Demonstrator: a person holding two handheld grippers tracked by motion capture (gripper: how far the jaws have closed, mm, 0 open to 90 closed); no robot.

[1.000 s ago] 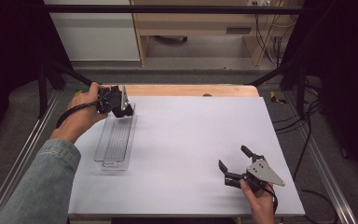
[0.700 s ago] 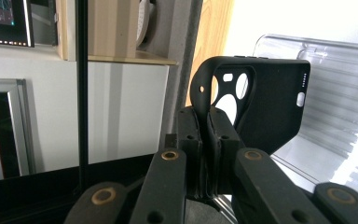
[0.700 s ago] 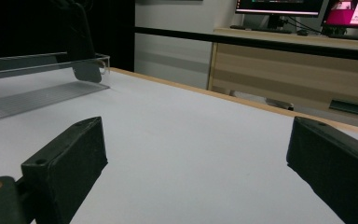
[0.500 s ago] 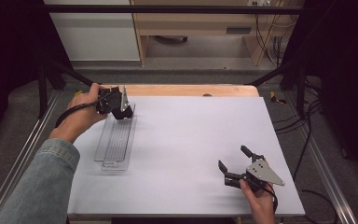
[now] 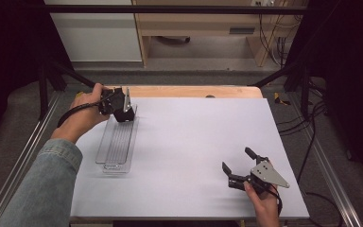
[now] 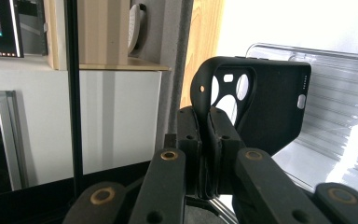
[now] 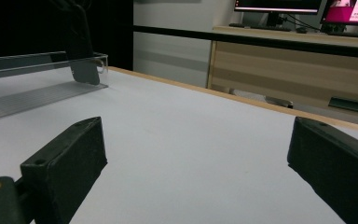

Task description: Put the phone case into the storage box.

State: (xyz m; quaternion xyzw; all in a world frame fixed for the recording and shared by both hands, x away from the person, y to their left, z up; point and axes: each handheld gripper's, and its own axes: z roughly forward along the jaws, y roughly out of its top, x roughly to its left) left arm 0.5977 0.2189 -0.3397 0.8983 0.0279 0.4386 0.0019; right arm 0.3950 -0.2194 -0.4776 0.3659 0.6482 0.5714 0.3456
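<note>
Lab or recording workspace, not home. White-topped table with wooden far edge stands inside black metal frame; aluminium rails along both sides at frame's left and right. Dark curtains flank it. Cables trail on grey floor at right. Beyond, white cabinet upper left, wooden desk carrying lit monitors upper right of right gripper view.

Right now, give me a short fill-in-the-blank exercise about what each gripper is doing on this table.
1. The left gripper is shut on a black phone ____.
2. The right gripper is ____ and holds nothing.
3. The clear tray lies on the table's ____ side, in the high view.

Missing words: case; open; left
</note>
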